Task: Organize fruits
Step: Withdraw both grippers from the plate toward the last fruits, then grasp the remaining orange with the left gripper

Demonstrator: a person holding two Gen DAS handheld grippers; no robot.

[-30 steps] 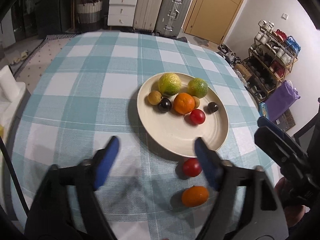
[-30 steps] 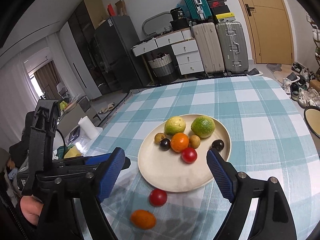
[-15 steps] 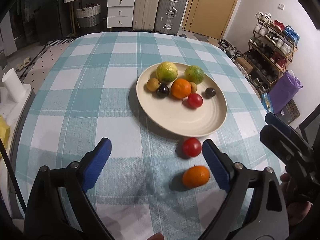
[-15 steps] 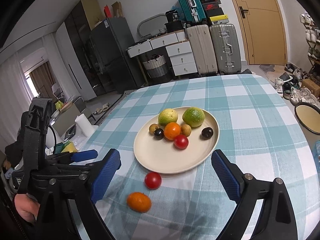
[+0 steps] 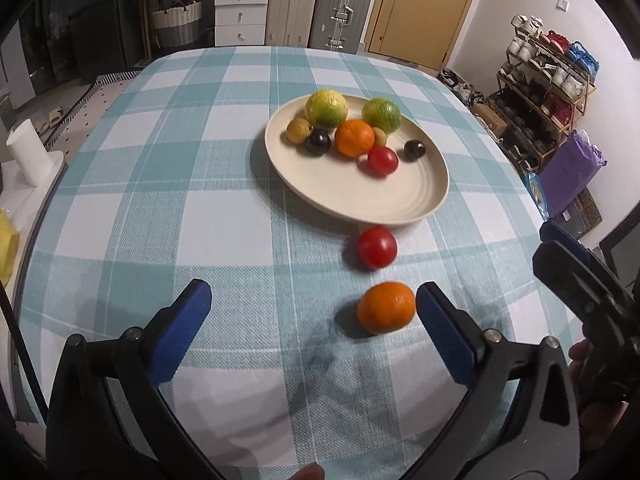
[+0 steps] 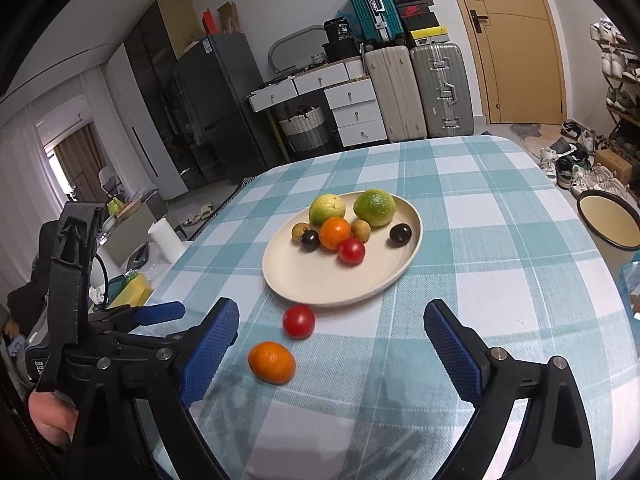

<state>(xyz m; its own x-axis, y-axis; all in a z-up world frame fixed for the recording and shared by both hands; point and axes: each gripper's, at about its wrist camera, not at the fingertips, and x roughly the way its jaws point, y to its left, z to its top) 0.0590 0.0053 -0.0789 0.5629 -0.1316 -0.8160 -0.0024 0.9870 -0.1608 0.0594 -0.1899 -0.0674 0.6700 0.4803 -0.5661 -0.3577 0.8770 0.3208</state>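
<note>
Both grippers have drawn back from the cream plate (image 5: 424, 200), so the loose tomato (image 5: 377, 247) and loose orange (image 5: 386, 307) on the checked worktop (image 5: 160, 208) now lie further forward in each view. Left gripper (image 5: 314, 316) and right gripper (image 6: 332, 344) hover with fingers spread wide, holding nothing. On the plate, one small brown fruit (image 5: 379, 136) is half hidden behind the orange there, and motion blur softens the plated fruit.
</note>
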